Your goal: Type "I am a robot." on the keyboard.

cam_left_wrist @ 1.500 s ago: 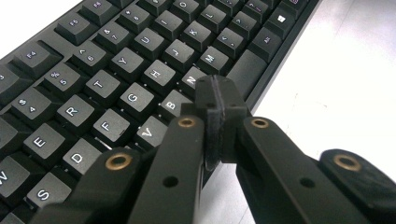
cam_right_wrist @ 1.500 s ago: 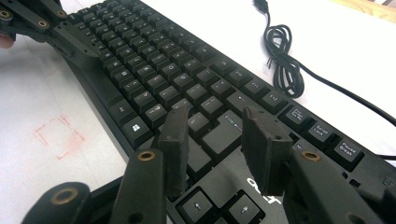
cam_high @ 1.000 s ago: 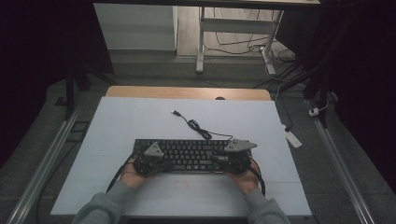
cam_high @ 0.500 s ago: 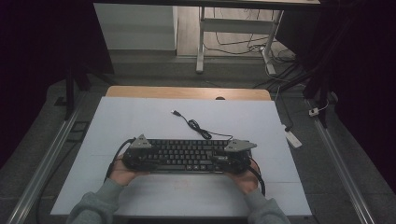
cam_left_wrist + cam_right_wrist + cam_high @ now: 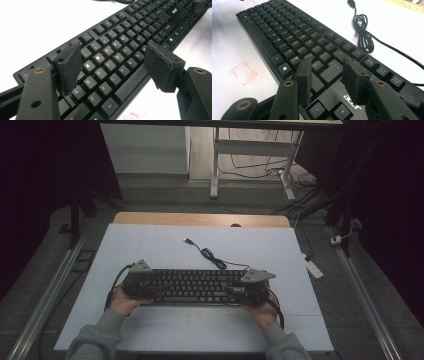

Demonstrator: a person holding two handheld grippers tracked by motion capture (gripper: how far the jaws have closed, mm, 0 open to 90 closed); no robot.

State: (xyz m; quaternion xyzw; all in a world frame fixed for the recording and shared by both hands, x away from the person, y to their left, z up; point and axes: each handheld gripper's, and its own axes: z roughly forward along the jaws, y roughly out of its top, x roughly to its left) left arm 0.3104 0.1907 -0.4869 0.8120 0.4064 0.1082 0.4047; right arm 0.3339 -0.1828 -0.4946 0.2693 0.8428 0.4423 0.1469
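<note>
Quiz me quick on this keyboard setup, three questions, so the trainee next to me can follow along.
1. True or false: the left tool is clamped on the keyboard.
2. Where does the keyboard's cable lie? A: on the white table beyond the keyboard. B: under the person's sleeves. C: hanging off the table's edge.
3. Which brand name is printed on the keyboard just below the right tool?

Key:
1. False. Its jaws stand open over the letter keys, have just been opening, and pinch nothing.
2. A.
3. acer.
</note>
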